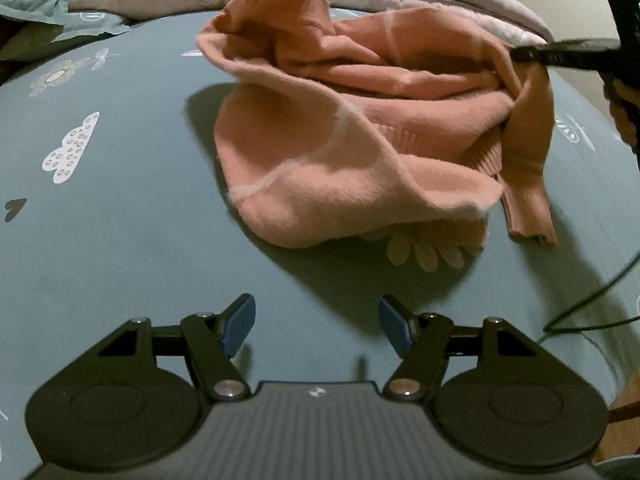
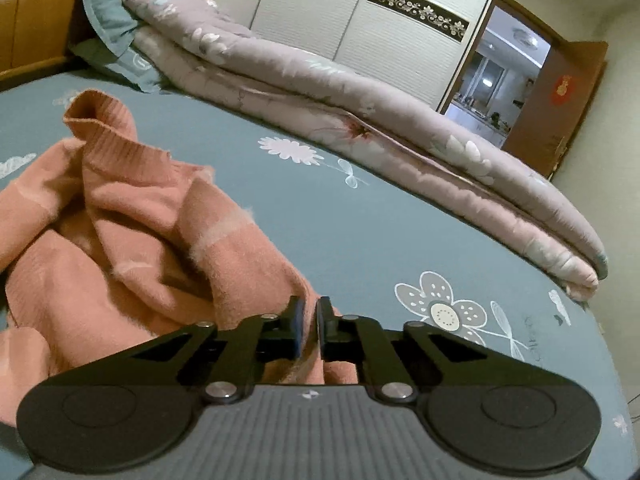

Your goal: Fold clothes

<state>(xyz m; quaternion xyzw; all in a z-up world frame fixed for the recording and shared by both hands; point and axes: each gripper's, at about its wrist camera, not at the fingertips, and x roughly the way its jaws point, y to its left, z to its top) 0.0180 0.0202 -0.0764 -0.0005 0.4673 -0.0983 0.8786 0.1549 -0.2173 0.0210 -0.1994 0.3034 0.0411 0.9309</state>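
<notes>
A crumpled pink knit sweater (image 1: pixel 340 128) with pale stripes lies on the teal bedsheet (image 1: pixel 120 240), partly lifted on its right side. My left gripper (image 1: pixel 316 324) is open and empty, low over the sheet just in front of the sweater. My right gripper (image 2: pixel 308 326) is shut on an edge of the sweater (image 2: pixel 132 240); in the left wrist view its fingers (image 1: pixel 532 55) pinch the sweater's right side and hold it up, with a sleeve cuff (image 1: pixel 528 212) hanging down.
A folded lilac floral quilt (image 2: pixel 360 120) lies along the far side of the bed, with a teal pillow (image 2: pixel 108 16) against the wooden headboard. A white wardrobe (image 2: pixel 360 20) and an open doorway (image 2: pixel 504 76) stand behind. A thin black cable (image 1: pixel 592 300) crosses the sheet at right.
</notes>
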